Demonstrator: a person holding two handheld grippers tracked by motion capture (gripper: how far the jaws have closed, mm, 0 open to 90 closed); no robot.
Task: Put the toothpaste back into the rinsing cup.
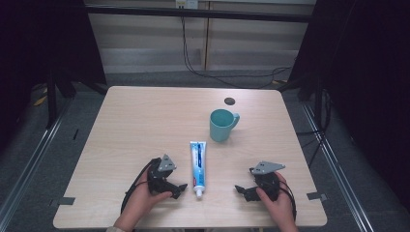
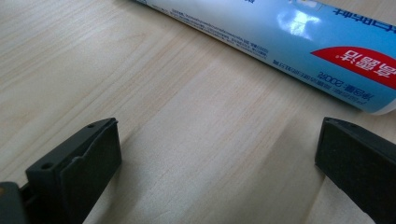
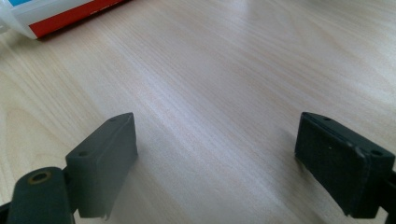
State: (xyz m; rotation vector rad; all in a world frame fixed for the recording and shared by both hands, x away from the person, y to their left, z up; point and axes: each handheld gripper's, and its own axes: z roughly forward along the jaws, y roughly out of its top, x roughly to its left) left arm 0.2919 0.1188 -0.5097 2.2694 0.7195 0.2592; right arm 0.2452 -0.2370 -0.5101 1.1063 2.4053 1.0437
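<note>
- Nearest the camera, at about seven o'clock on the tabletop, the left tongs rest in a hand, jaws spread wide and empty, aimed at the tube as if lining up a grasp.
- At six o'clock lies the toothpaste tube, flat, cap toward the person, between both tongs and touching neither; in the left gripper view its ends are cut off.
- At five o'clock the right tongs also stand open, holding nothing.
- Farther off, toward one o'clock, a teal mug stands upright; its inside is hard to make out.
</note>
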